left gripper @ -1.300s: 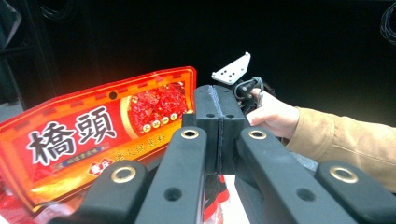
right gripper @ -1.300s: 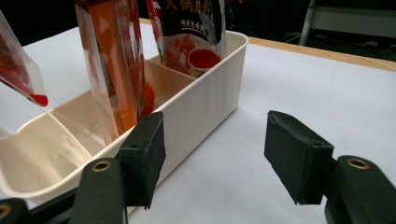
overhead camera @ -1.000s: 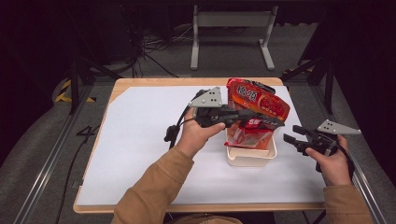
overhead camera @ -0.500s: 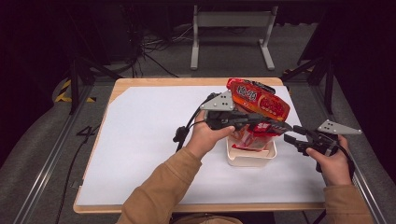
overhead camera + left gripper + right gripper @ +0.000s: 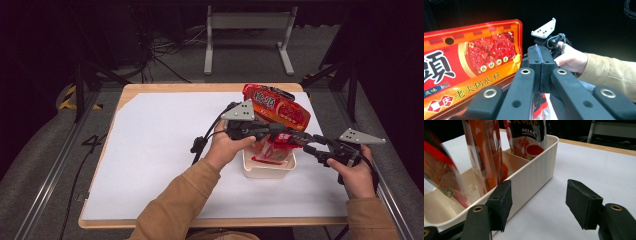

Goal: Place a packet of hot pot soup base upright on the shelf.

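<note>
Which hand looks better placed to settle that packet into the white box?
Left, probably. The left gripper is shut on the clear red-filled sauce packet, directly above the divided cream plastic box. The right gripper waits with jaws open beside the box's wall, holding nothing.

Red-orange printed sauce packet point(image 5: 471, 65), cream white bin point(image 5: 531, 177), white table sheet point(image 5: 160, 150), black jaws, tan sleeve point(image 5: 175, 210)

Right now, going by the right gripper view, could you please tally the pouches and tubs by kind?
Sauce pouches: 3
White divided tub: 1
Total: 4
</note>
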Tool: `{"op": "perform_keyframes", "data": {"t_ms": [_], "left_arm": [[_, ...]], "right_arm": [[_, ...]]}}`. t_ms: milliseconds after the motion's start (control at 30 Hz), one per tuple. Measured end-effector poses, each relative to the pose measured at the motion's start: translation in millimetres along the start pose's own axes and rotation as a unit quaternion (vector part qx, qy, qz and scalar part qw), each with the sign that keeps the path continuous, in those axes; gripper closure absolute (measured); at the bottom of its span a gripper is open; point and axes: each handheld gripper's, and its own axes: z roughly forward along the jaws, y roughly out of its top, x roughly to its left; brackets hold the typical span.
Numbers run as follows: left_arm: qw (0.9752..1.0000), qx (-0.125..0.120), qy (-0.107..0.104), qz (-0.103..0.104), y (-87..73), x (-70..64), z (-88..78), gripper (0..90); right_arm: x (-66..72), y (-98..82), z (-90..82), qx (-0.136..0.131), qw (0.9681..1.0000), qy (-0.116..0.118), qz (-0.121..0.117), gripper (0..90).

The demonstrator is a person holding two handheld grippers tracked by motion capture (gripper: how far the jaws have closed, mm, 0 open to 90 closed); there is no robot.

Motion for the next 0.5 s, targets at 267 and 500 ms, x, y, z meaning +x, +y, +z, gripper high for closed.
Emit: {"op": "perform_keyframes", "data": {"t_ms": [267,500], "left_arm": [[1.0000,0.006,0.000,-0.006,-10.0,2.6,2.6,90.0],[0.9999,0.010,0.001,-0.013,-16.7,4.8,0.1,90.0]], "right_arm": [[0.2,-0.1,0.1,0.001,1.0000,0.001,0.001,37.9],[0.5,-0.6,1.6,0.003,1.0000,0.002,0.001,37.8]]}}
